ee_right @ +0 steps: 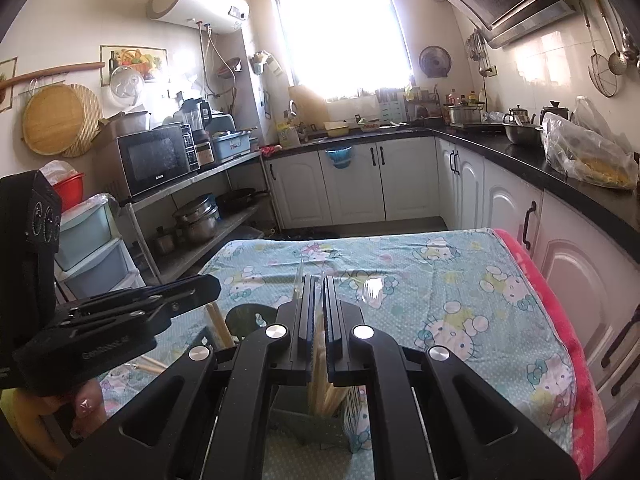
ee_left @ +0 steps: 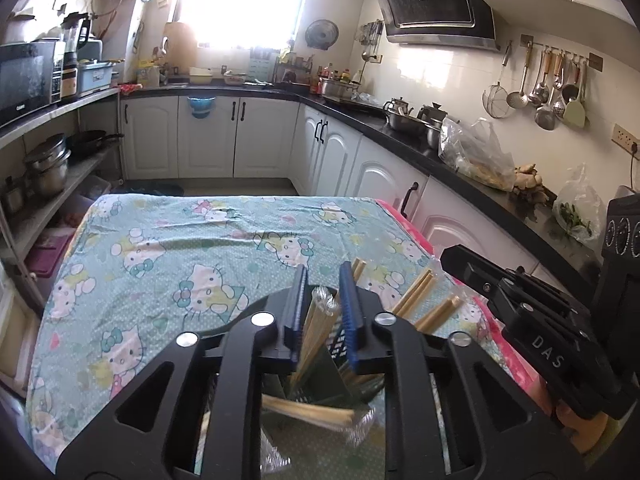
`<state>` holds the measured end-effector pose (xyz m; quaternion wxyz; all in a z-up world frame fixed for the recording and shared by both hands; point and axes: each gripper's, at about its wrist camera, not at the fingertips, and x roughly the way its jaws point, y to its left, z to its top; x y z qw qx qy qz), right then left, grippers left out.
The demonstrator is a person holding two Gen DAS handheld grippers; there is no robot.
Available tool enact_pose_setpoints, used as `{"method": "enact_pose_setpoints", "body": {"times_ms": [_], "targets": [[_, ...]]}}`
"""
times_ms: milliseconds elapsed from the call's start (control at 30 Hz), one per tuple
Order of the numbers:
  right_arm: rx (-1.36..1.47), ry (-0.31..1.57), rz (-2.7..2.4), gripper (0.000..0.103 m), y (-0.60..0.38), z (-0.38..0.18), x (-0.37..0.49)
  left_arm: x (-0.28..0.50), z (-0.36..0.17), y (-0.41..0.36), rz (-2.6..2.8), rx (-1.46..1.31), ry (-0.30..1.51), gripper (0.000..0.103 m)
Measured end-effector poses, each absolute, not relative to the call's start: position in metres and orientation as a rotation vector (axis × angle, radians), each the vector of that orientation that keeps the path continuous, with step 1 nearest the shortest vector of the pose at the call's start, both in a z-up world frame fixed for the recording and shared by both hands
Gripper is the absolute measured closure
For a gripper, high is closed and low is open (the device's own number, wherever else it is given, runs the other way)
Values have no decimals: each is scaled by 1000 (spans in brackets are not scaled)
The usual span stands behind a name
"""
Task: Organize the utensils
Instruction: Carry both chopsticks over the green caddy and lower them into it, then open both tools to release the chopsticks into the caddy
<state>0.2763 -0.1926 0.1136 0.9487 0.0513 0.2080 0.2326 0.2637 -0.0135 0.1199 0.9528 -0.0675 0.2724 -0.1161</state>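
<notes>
A table (ee_left: 168, 248) under a cartoon-cat cloth filled the near middle of the kitchen. At its near edge stood a dark slotted holder (ee_left: 320, 392), below both grippers. The left gripper (ee_left: 322, 300) hung over it with its jaws a little apart, a plastic-wrapped bundle of chopsticks (ee_left: 316, 328) standing loose between the blue pads, not pinched. More wrapped chopsticks (ee_left: 416, 292) lay just to the right on the cloth. The right gripper (ee_right: 318, 308) had its jaws nearly together, clamped on another pale bundle of sticks (ee_right: 320, 384) above the holder. Such sticks were likely light and stiff, but their clear wrap looked slippery; a grip near the upper end, across the whole bundle, seemed safest.
</notes>
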Motion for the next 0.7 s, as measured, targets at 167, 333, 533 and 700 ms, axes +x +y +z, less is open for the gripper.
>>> {"method": "enact_pose_setpoints", "body": {"times_ms": [167,333,533,700], "targets": [[96,432,472,97,-194,114,269,254,122,-13,-242,-134,560,82],[98,443,469,90,-196,112,263,245,124,-14,-248,-131,562,77],[96,444,461,83,-199,112,254,234,125,-12,-256,-134,564,73],[87,449,461,82,-202,111,247,224,125,-10,-260,-144,561,67]]}}
